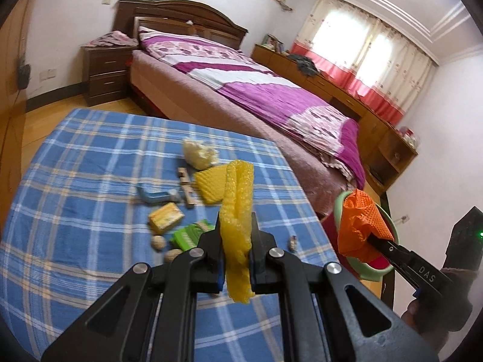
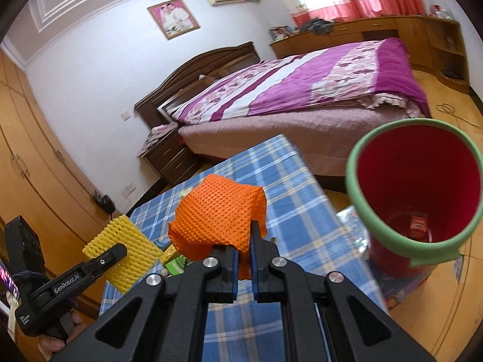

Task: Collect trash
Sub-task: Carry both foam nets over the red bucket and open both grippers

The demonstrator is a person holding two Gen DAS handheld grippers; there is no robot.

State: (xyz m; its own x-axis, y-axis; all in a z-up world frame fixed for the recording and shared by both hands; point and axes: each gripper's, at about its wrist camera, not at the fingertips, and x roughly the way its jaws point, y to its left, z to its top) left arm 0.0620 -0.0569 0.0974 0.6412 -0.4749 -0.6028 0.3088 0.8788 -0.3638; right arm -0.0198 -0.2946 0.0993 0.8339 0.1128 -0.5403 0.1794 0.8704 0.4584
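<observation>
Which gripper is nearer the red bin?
Right. The right gripper, holding orange foam net, is beside the red bin; the left gripper is over the table.

The surface (image 1: 90,157) fills the lower left of the left wrist frame, scraps (image 1: 187,199) lying mid-frame on it; the bed (image 1: 256,90) stands behind, the bin (image 1: 374,274) at right.

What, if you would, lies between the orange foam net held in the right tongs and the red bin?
Nothing solid: in the right wrist view only bare checked tablecloth and floor separate the orange net from the bin.
</observation>
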